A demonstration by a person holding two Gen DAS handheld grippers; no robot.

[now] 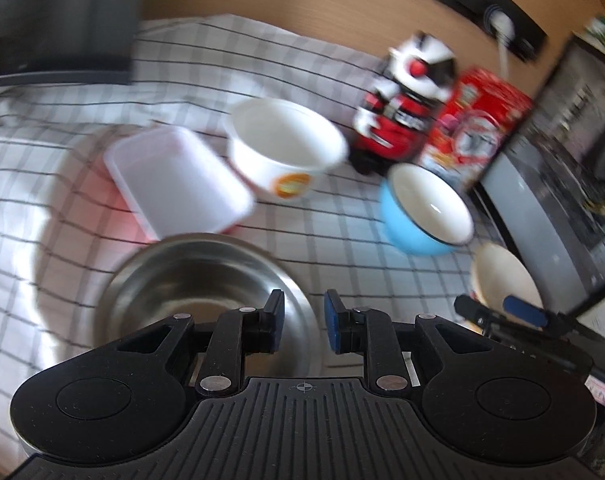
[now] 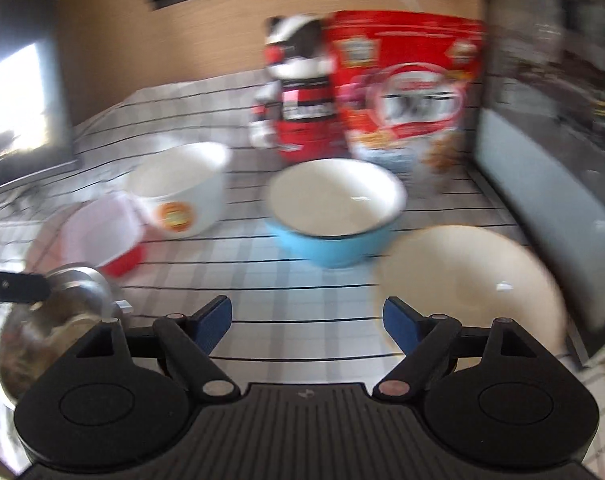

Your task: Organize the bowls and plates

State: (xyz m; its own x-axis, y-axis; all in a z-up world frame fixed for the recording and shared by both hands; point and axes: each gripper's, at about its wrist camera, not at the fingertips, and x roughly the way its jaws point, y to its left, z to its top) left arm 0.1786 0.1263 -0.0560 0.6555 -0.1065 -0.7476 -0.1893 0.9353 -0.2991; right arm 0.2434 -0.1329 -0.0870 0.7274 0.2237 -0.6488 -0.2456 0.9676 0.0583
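Note:
A steel bowl (image 1: 190, 284) sits on the checked cloth just ahead of my left gripper (image 1: 302, 322), which is open and empty at the bowl's right rim. Beyond it lie a white rectangular dish with a red base (image 1: 178, 188), a white bowl with an orange logo (image 1: 286, 148) and a blue bowl with a white inside (image 1: 426, 212). A cream bowl (image 2: 466, 284) sits at the right, close by my right gripper (image 2: 308, 324), which is open wide and empty. The right view also shows the blue bowl (image 2: 334, 212), the white bowl (image 2: 178, 188), the white dish (image 2: 102, 232) and the steel bowl (image 2: 54, 328).
A red, black and white toy robot (image 1: 402, 100) and a red printed box (image 1: 474, 120) stand at the back by the wooden wall. A grey appliance (image 1: 562, 168) lines the right side. A dark monitor (image 1: 58, 24) stands at the back left.

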